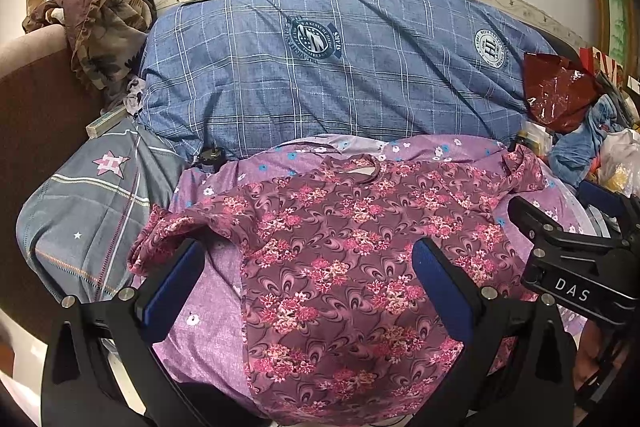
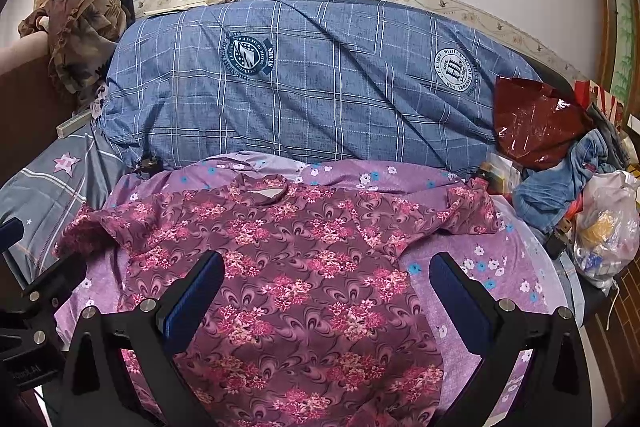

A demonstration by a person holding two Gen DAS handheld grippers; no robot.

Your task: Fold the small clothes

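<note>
A maroon floral shirt (image 1: 340,247) (image 2: 304,267) lies spread flat on a purple flowered sheet (image 1: 200,327) (image 2: 480,267), collar toward the far side, both short sleeves out to the sides. My left gripper (image 1: 308,251) hovers open over the shirt's left half, one finger near the left sleeve (image 1: 168,231). Over the shirt's right half my right gripper (image 2: 328,263) stands open, nothing between its fingers. The right gripper's body shows at the right edge of the left wrist view.
A blue checked quilt (image 1: 340,67) (image 2: 300,87) is heaped behind the shirt. A grey star-print pillow (image 1: 88,211) lies left. At the right sit a red plastic bag (image 2: 536,123), blue denim cloth (image 2: 560,183) and a clear bag (image 2: 608,227). Brown cloth (image 1: 104,27) hangs over the headboard.
</note>
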